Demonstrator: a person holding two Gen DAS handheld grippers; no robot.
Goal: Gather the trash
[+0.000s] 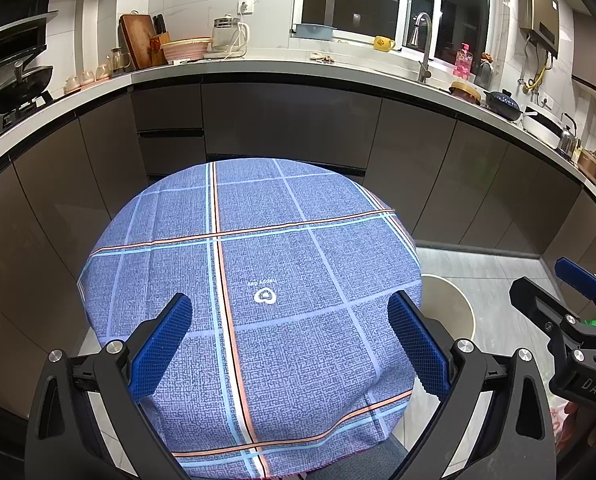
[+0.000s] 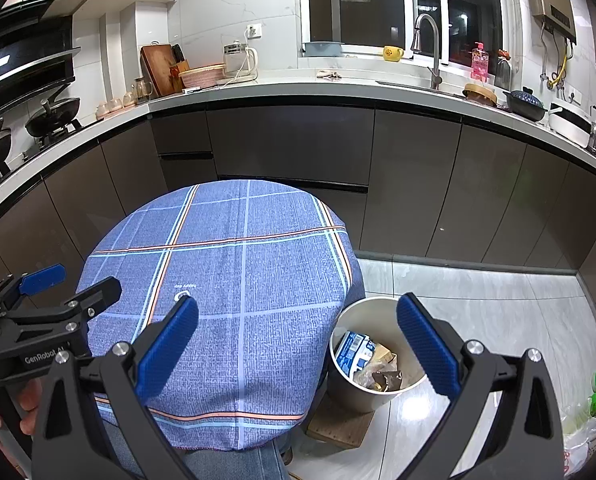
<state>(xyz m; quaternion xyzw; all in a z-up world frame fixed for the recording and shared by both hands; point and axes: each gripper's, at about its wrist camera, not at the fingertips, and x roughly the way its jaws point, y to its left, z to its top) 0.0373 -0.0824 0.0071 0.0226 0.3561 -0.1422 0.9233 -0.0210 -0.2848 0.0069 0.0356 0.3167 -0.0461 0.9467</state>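
Left wrist view: the left gripper (image 1: 289,334) fills the lower half of the frame, its blue fingers (image 1: 161,346) spread wide apart with nothing between them, held over a round table (image 1: 257,248) under a blue checked cloth. At the right edge, the right gripper (image 1: 558,288) shows, also spread, beside the pale rim of a bin (image 1: 464,312) on the floor at lower right.

Right wrist view: the right gripper (image 2: 298,346) sits low in the frame, fingers apart and empty. Between them, right of centre, the white bin (image 2: 344,390) stands on the grey floor (image 2: 498,304) touching the table (image 2: 237,264) edge; trash (image 2: 368,360), wrappers and paper, lies inside. The left gripper (image 2: 77,280) shows at the left edge.
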